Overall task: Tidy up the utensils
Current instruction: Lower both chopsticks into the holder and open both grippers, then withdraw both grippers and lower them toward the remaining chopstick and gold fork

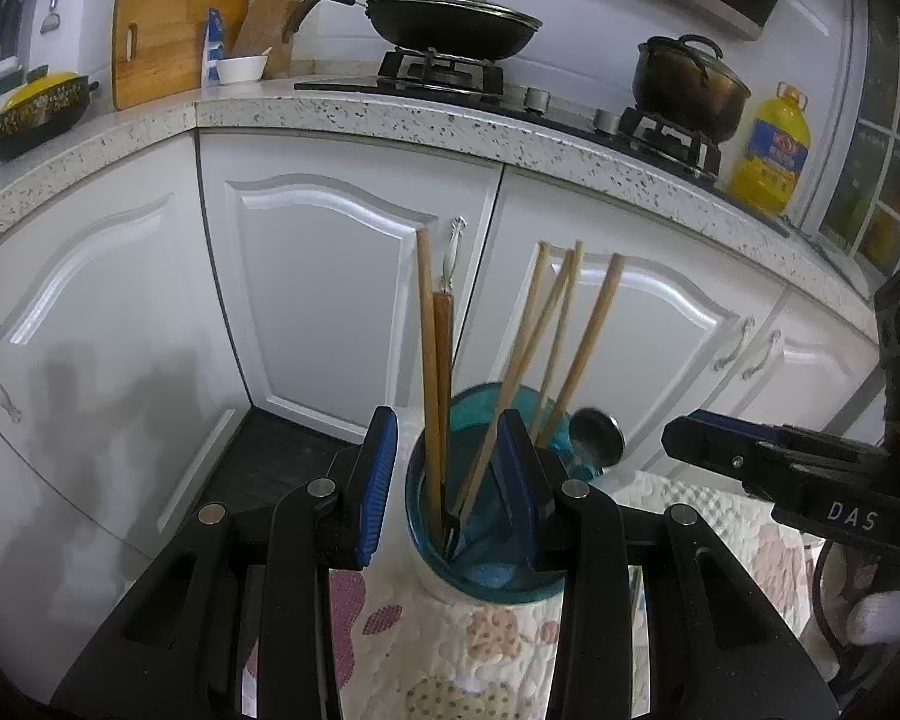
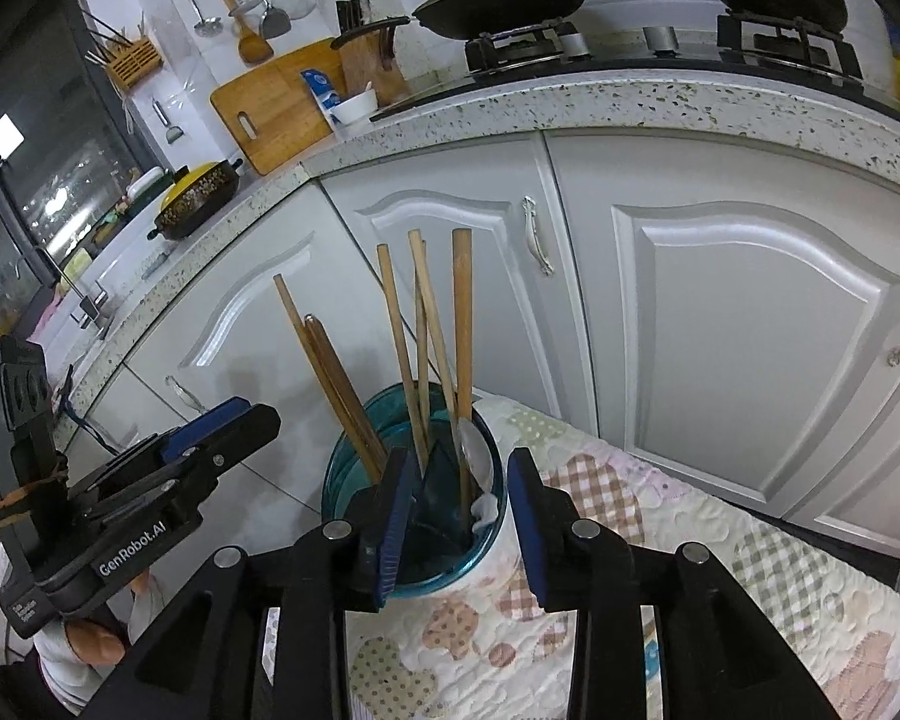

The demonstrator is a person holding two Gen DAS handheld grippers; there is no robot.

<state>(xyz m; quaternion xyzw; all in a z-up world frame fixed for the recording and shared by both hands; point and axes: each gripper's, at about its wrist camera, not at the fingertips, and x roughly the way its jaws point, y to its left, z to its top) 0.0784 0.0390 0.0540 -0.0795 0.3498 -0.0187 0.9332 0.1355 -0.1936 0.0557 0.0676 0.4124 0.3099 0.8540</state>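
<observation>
Chopsticks (image 1: 432,360) stood in teal holder (image 1: 486,585).
Left gripper (image 1: 450,480) fingers spread wide, empty; right gripper (image 2: 459,516) fingers parted, empty.

A speckled countertop (image 1: 354,114) runs across the far side above white cabinet doors (image 1: 324,300). On it a lidded wok (image 1: 450,18) and a dark pot (image 1: 687,87) sit on burners, a yellow oil bottle (image 1: 771,147) at the right, and a cutting board (image 1: 171,42), a knife block (image 2: 369,63) and a white bowl (image 1: 241,69) at the left. A quilted cloth (image 2: 690,516) lies near.
</observation>
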